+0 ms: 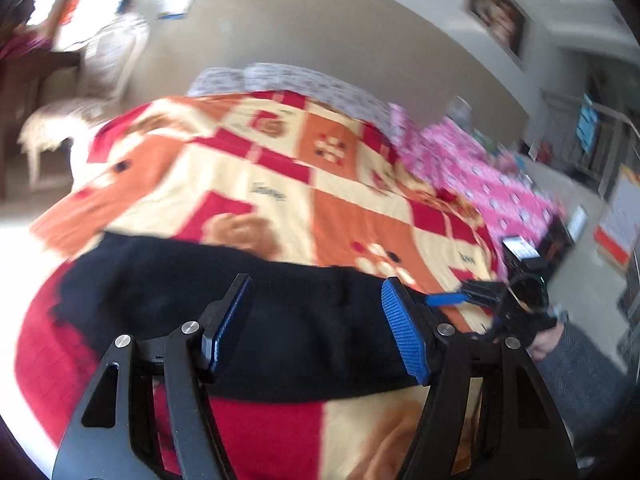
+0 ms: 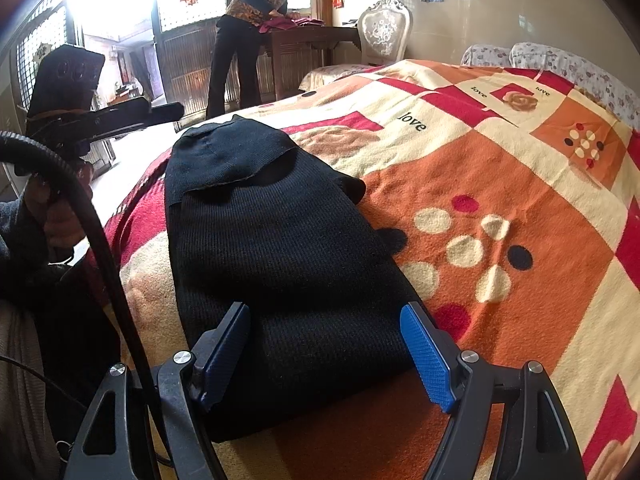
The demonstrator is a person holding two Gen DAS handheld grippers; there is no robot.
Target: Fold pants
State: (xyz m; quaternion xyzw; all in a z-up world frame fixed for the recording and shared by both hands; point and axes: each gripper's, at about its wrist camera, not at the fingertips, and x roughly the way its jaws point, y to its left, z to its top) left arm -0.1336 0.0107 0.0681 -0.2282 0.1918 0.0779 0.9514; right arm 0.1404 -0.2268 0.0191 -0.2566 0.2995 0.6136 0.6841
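The black knit pants (image 2: pixel 280 248) lie folded lengthwise on the checked blanket (image 2: pixel 500 184), running away from me, with the far end doubled over. My right gripper (image 2: pixel 325 308) stands open, its blue pads to either side of the pants' near end and not pressing on it. In the blurred left wrist view the pants (image 1: pixel 224 292) stretch across the bed's near edge. My left gripper (image 1: pixel 316 284) is open above them with nothing between its pads. The left gripper (image 2: pixel 160 111) also shows raised at the bed's left side, and the right gripper (image 1: pixel 472 294) at the pants' right end.
A person (image 2: pixel 248 40) stands at a dark wooden table (image 2: pixel 308 52) beyond the bed, beside a white chair (image 2: pixel 384 28). Flowered pillows (image 2: pixel 552 60) lie at the head. A pink blanket (image 1: pixel 480 176) covers the far side. A black cable (image 2: pixel 100 232) hangs at my left.
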